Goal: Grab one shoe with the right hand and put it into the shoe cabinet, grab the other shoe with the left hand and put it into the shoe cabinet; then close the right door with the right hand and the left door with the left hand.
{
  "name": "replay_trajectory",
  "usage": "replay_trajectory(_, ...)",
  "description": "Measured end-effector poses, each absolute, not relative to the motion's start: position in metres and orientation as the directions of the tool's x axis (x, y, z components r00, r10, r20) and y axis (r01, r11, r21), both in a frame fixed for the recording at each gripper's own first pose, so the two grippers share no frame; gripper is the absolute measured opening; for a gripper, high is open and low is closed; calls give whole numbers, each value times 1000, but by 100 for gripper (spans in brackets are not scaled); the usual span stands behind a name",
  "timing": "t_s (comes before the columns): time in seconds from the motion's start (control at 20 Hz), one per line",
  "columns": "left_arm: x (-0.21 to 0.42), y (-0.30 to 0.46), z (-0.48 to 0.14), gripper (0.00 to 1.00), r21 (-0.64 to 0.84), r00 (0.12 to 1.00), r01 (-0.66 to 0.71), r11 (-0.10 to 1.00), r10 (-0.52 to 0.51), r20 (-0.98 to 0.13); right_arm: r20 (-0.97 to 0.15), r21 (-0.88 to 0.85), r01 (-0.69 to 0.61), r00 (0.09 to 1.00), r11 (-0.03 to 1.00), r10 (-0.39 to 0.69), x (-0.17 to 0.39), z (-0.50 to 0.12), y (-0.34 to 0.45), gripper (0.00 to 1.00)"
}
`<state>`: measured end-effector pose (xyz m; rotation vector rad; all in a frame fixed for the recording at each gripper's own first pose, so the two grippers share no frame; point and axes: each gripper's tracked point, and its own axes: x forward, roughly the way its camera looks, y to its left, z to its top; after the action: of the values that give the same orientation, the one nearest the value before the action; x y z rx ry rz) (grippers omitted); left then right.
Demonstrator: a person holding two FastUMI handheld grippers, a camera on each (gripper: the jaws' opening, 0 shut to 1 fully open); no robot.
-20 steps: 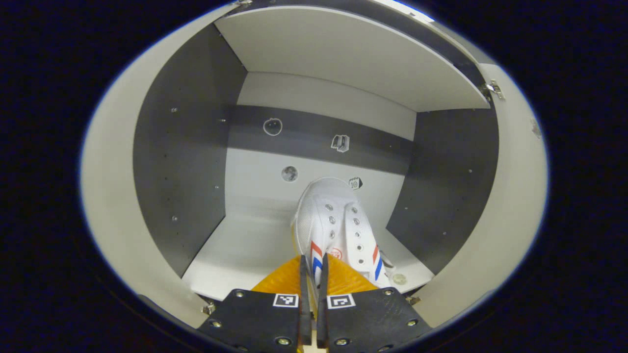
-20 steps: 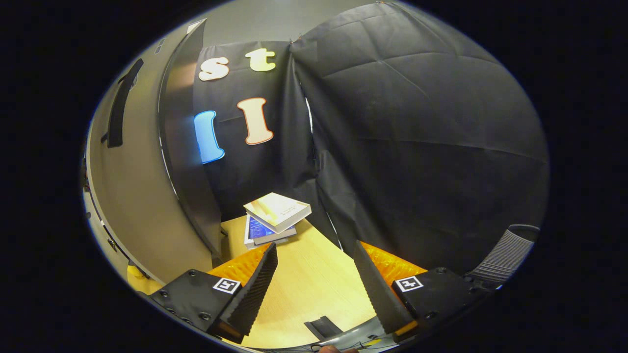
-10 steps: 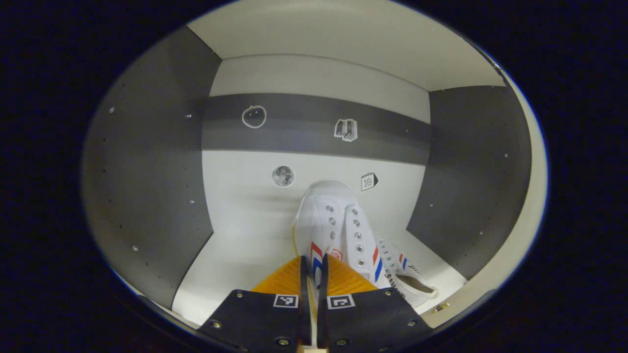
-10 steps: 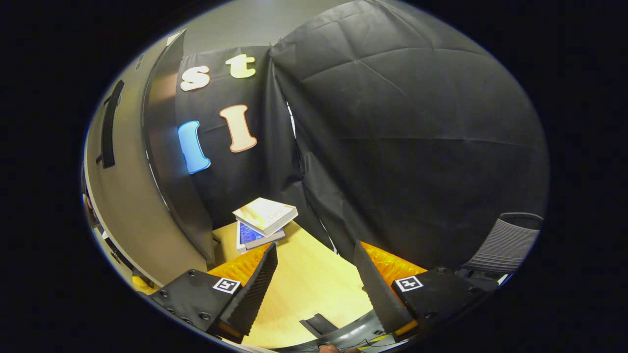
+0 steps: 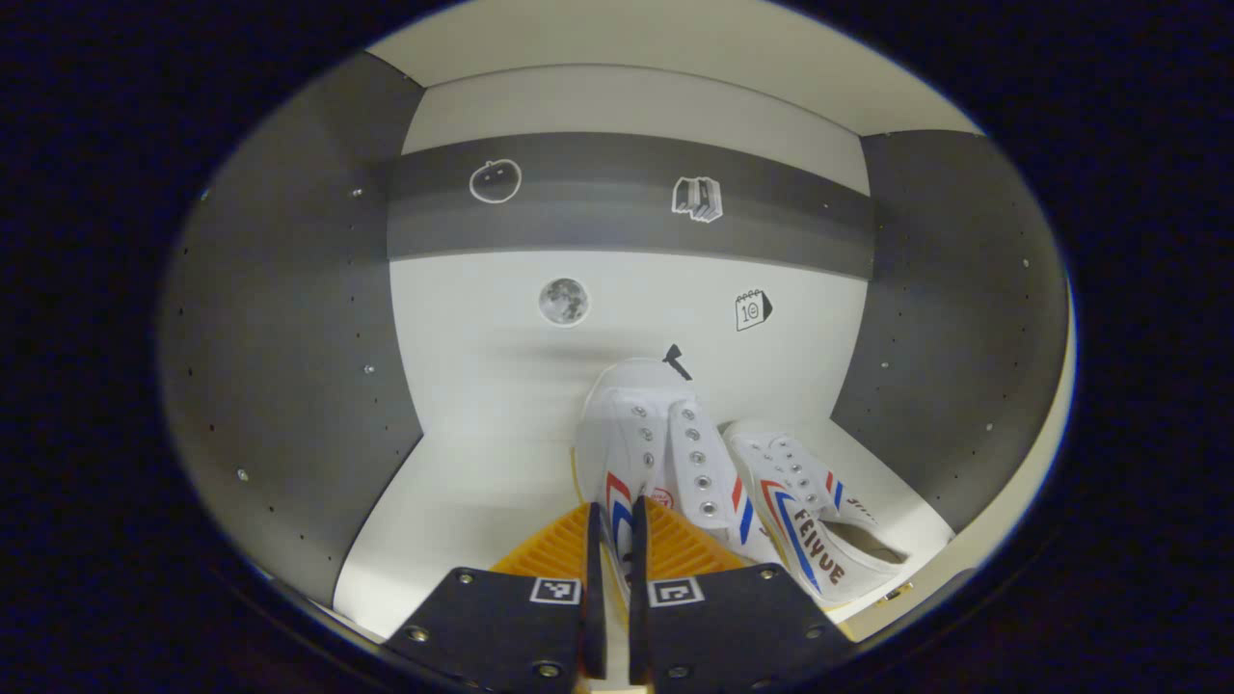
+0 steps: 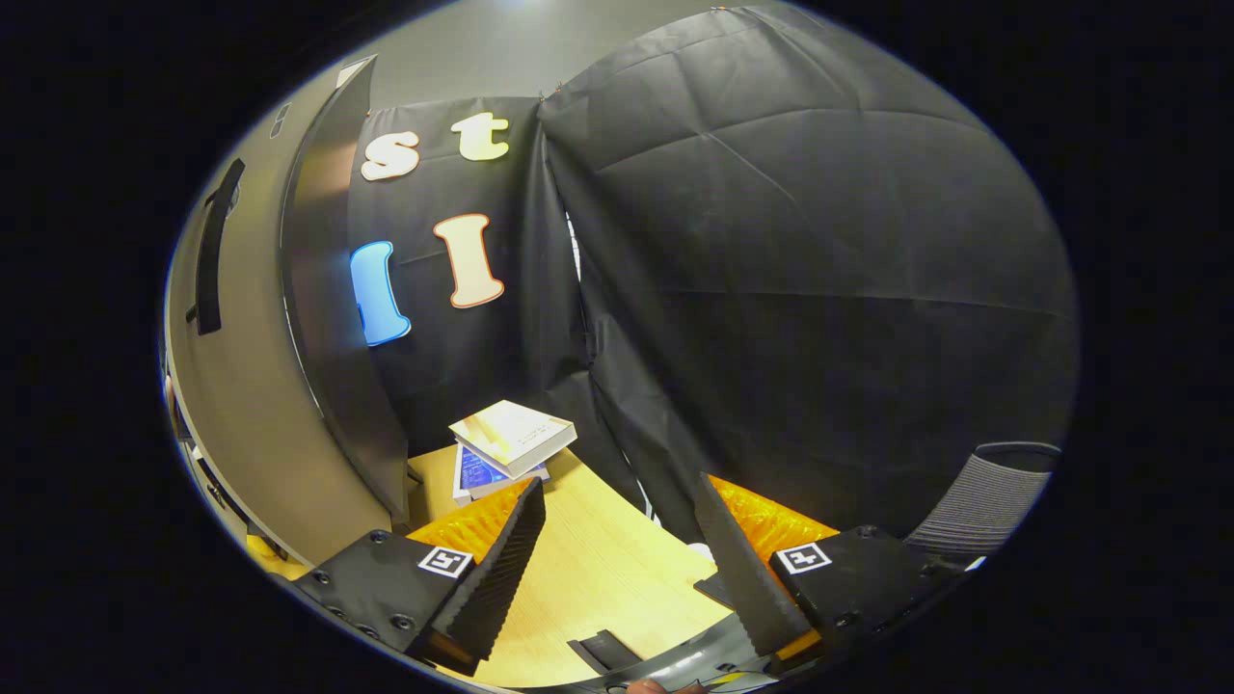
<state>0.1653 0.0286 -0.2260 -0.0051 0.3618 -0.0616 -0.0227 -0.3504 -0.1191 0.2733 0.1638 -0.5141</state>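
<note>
Shoe cabinet point(image 5: 289, 386) holds both shoes: left tool point(image 5: 614, 540) pinches one point(image 5: 636, 443); right tool point(image 6: 617, 540) gapes.

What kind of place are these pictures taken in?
Probably a staged recording booth, not a home: black cloth wall, a wooden table with stacked books, and a shoe cabinet holding white sneakers.

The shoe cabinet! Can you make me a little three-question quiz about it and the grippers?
1. True or false: the left gripper is shut on a white shoe.
2. How many shoes are inside the shoe cabinet? A) none B) one C) two
3. Fill in: the right gripper has its jaws ____.

Key: 1 true; 2 C, with a second shoe lying beside the held one; 3 open, holding nothing.
</note>
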Motion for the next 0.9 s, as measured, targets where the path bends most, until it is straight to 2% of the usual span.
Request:
replay_trajectory(0.05,163,28,-223,17,-12,938,55,998,-56,-342,-221,215,496,864,842,-452,-18,-119,-350,98)
replay_trajectory(0.1,159,31,-216,12,12,949,42,999,-36,-312,-219,214,484,870,848,-441,-15,-117,-350,98)
replay_trajectory(0.2,143,34,-198,27,90,967,24,996,0,-253,-211,214,460,883,862,-419,-5,-112,-350,98)
replay_trajectory(0.35,112,41,-181,99,162,976,-33,986,67,-207,-184,227,411,908,883,-376,12,-96,-347,98)
replay_trajectory(0.5,71,35,-150,99,143,991,-45,989,62,-119,-126,220,359,933,907,-338,32,-68,-344,98)
replay_trajectory(0.55,59,34,-137,96,144,995,-43,989,56,-87,-106,221,341,940,914,-325,38,-58,-342,98)
replay_trajectory(0.65,34,38,-111,99,155,997,-55,986,61,-39,-72,227,302,953,926,-293,49,-37,-337,98)
replay_trajectory(0.7,21,38,-100,99,155,998,-58,986,61,-16,-55,228,285,958,931,-280,51,-27,-335,93)
replay_trajectory(0.75,8,37,-88,99,148,999,-53,988,53,7,-33,225,269,963,936,-269,54,-15,-333,93)
replay_trajectory(0.8,-5,36,-78,99,136,998,-51,989,48,30,-10,214,257,965,942,-260,56,-3,-330,98)
replay_trajectory(0.85,-18,39,-71,99,117,998,-54,992,48,51,6,200,247,967,948,-253,58,7,-328,98)
replay_trajectory(0.9,-27,41,-71,99,104,997,-54,993,47,65,20,186,238,969,953,-246,59,18,-326,92)
